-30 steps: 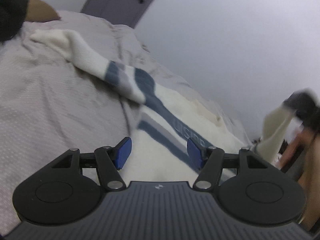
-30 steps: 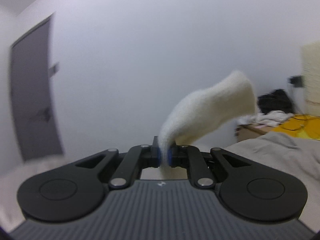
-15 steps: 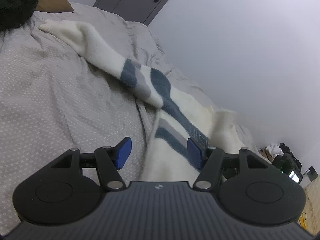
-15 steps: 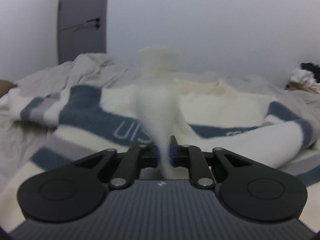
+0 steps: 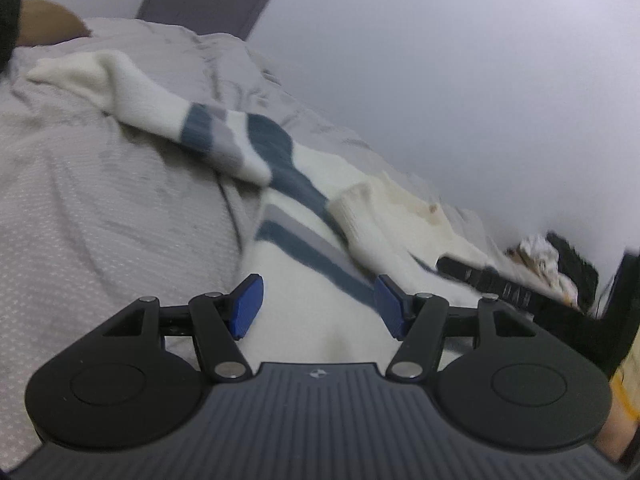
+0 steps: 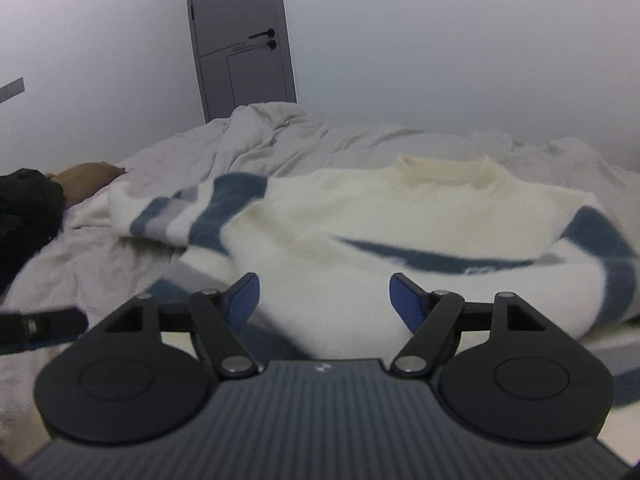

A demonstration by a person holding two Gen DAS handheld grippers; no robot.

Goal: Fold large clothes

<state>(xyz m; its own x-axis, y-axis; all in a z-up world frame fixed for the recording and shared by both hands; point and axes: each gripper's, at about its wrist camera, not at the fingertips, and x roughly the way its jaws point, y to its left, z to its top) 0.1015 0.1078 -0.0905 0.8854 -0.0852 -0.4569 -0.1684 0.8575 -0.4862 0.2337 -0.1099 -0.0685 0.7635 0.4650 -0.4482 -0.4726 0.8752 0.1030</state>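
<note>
Left wrist view: the left gripper (image 5: 318, 306) stands wide open with nothing gripped — the cream sweater (image 5: 304, 304) with blue stripes lies on the bed (image 5: 100, 216) just beneath and ahead of it, one sleeve stretching away to the upper left

Right wrist view: the right gripper (image 6: 324, 300), jaws just opened wide, holds nothing — the sweater (image 6: 360, 216) spreads flat directly ahead, collar at the far side

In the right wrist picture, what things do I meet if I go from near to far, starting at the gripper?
Right gripper, jaws open → white sweater with blue stripes → its collar → rumpled grey bedding → grey door.
</note>
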